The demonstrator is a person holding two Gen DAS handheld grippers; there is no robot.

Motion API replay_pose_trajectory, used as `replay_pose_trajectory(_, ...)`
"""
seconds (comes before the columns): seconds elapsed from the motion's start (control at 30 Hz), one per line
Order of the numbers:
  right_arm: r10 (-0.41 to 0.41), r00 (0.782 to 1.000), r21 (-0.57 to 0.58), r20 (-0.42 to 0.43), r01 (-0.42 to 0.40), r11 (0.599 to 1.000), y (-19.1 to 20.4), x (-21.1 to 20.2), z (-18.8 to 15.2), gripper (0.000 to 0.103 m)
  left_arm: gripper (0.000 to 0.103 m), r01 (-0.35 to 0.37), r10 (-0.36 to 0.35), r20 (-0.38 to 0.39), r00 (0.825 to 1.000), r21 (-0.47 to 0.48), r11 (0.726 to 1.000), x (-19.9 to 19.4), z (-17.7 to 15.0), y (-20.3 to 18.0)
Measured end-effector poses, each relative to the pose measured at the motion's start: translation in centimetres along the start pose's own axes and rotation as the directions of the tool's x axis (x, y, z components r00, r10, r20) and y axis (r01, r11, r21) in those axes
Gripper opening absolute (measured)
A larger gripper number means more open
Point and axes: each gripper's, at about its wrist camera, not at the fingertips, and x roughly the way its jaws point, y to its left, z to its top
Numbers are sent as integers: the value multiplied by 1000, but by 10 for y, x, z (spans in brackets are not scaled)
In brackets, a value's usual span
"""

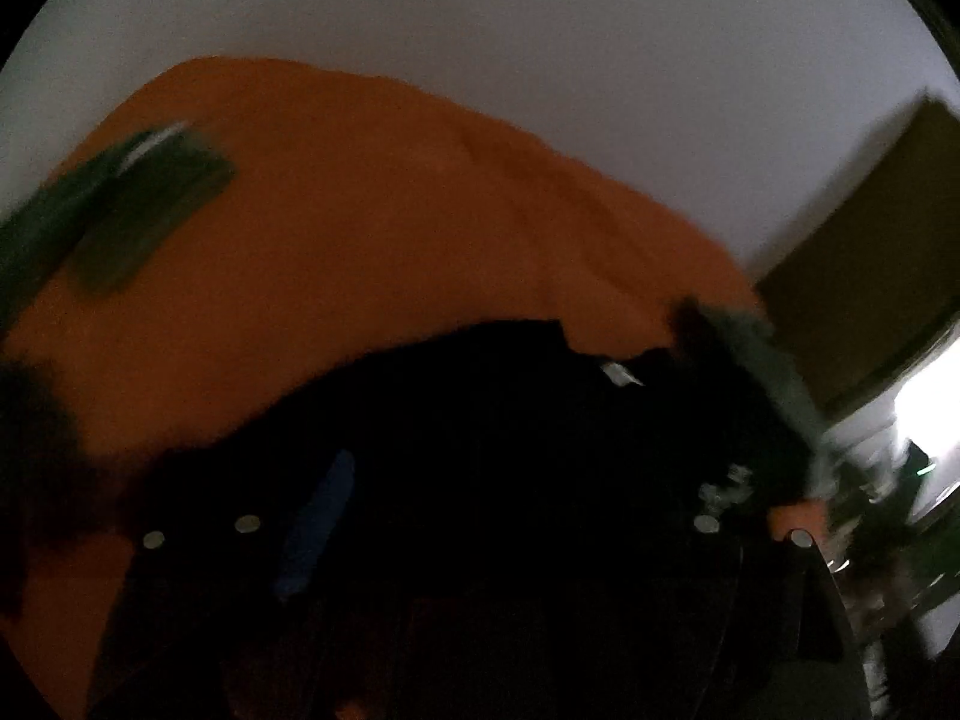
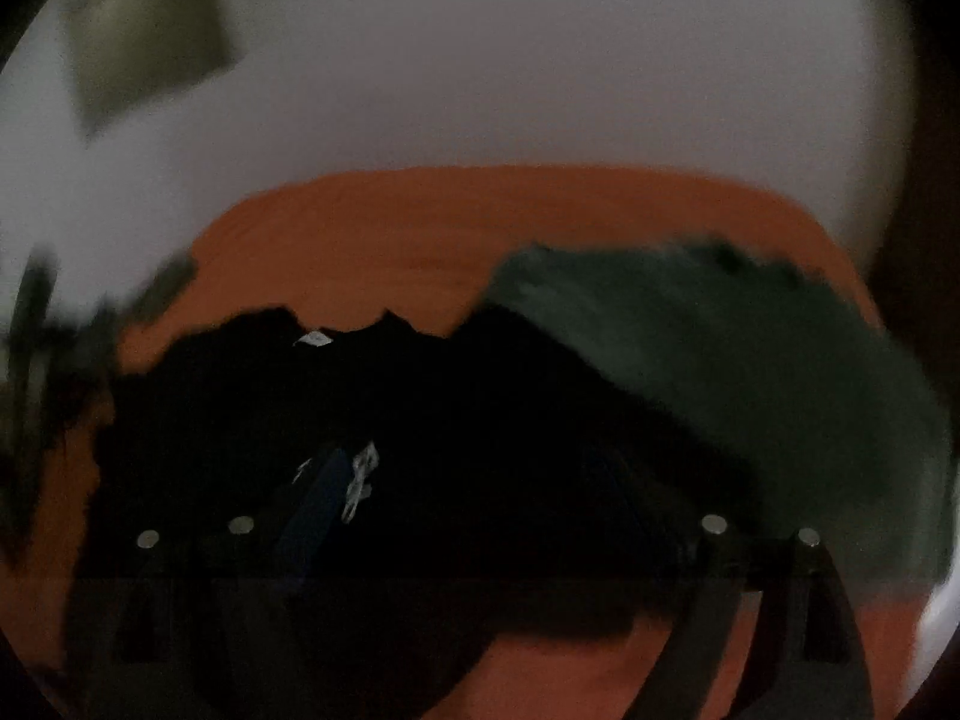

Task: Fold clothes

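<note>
- In your left wrist view, everything is dim and smeared by motion blur. A black fabric garment [image 1: 480, 420] with a small white label at its neck [image 1: 621, 373] fills the lower middle of the picture, spread on an orange cloth-covered surface [image 1: 360, 210]; you cannot tell whether that is a bed or a worktop.
- Your left tongs [image 1: 480, 540] sit right over the black garment. One blue-padded finger [image 1: 318, 528] shows on the left; the other is lost in the dark, so you cannot tell how far apart the fingers stand or whether they hold cloth.
- A blurred dark green piece of cloth [image 1: 144, 210] lies on the orange surface at the upper left, well apart from the black garment. Another dark grey-green fabric [image 1: 756, 354] touches the black garment at its right edge.
- Behind is a pale wall [image 1: 540, 30], with a brownish rectangular panel [image 1: 870, 240] at the right.
- In your right wrist view, the black garment [image 2: 390, 408] lies across the middle on the orange surface [image 2: 420, 228], its white label [image 2: 313, 338] near the far edge.
- A large dark grey-green fabric [image 2: 750, 372] lies on the right, overlapping the black garment's right side.
- Your right tongs [image 2: 480, 528] hang just above the black garment. One blue-padded finger [image 2: 321, 498] shows beside a white printed patch [image 2: 363, 477]; the gap and any grip are too dark to tell.
</note>
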Motion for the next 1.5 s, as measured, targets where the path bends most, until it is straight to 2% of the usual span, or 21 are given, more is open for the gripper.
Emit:
replay_pose_trajectory(0.07, -8, 999, -171, -52, -1, 985, 15, 33, 26, 87, 85, -28, 31, -97, 995, 31, 999, 43, 27, 0)
replay_pose_trajectory(0.17, -88, 988, -365, -128, 35, 931, 28, 82, 50, 87, 85, -84, 93, -202, 975, 53, 995, 95, 54, 11)
replay_pose_trajectory(0.27, -215, 955, -456, -203, 102, 884, 14, 131, 66, 87, 85, -180, 181, -201, 963, 24, 983, 108, 59, 27)
replay_pose_trajectory(0.3, -228, 944, -436, -241, 105, 894, 2, 145, 69, 83, 85, -174, 173, -197, 965, 9, 985, 104, 57, 31)
replay_pose_trajectory(0.37, -166, 939, -361, -301, 49, 931, -13, 157, 72, 54, 85, -90, 86, -199, 976, -10, 996, 102, 53, 38)
replay_pose_trajectory(0.4, -109, 936, -304, -334, 2, 953, -19, 161, 72, 15, 85, -54, 53, -202, 978, -3, 999, 101, 50, 40)
replay_pose_trajectory(0.43, -80, 934, -273, -347, -19, 962, -24, 162, 72, 3, 85, -19, 19, -206, 978, 4, 1000, 100, 46, 41)
replay_pose_trajectory(0.5, -55, 948, -254, -314, -28, 967, -27, 156, 72, 2, 85, 48, -43, -245, 969, 16, 999, 103, 36, 42)
replay_pose_trajectory(0.57, -47, 958, -253, -283, -27, 967, -30, 151, 71, 2, 85, 51, -42, -251, 967, 33, 998, 101, 28, 40)
replay_pose_trajectory(0.8, -42, 975, -251, -217, -15, 968, -37, 126, 69, 2, 85, 17, -19, -193, 981, -16, 1000, 83, 44, 62)
replay_pose_trajectory(0.9, -33, 982, -256, -188, -16, 967, -35, 115, 72, 2, 85, -8, 17, -177, 984, 47, 999, 77, 47, 61)
replay_pose_trajectory(1.03, -25, 984, -244, -177, -20, 970, -32, 112, 75, 2, 85, 38, -7, -267, 964, 108, 993, 91, 34, 54)
replay_pose_trajectory(1.1, -23, 983, -235, -183, -21, 972, -33, 115, 74, 2, 85, 56, -20, -269, 963, 127, 990, 92, 33, 48)
replay_pose_trajectory(1.13, -23, 982, -230, -187, -21, 973, -33, 116, 74, 2, 79, 69, -30, -259, 965, 144, 987, 92, 28, 44)
replay_pose_trajectory(1.17, -26, 982, -237, -187, -19, 971, -32, 115, 73, 2, 69, 81, -39, -249, 968, 160, 984, 93, 23, 41)
replay_pose_trajectory(1.2, -31, 982, -248, -185, -16, 969, -31, 114, 72, 2, 38, 91, -47, -238, 970, 178, 980, 93, 18, 38)
replay_pose_trajectory(1.23, -32, 983, -252, -183, -15, 968, -31, 113, 72, 2, 6, 43, -2, -204, 979, 199, 979, 90, 15, 35)
replay_pose_trajectory(1.27, -33, 984, -252, -175, -12, 968, -31, 111, 73, 2, 6, -3, 40, -169, 985, 216, 976, 87, 11, 32)
replay_pose_trajectory(1.37, -31, 988, -250, -153, -9, 968, -29, 105, 75, 2, 6, -39, 45, -53, 998, 97, 994, 68, 12, 44)
replay_pose_trajectory(1.43, -35, 987, -261, -156, -7, 965, -26, 102, 75, 2, 6, -57, 56, 14, 998, 26, 998, 55, 12, 50)
replay_pose_trajectory(1.5, -59, 985, -292, -159, 10, 956, -19, 99, 75, 2, 6, -67, 65, 33, 997, 36, 997, 46, 13, 47)
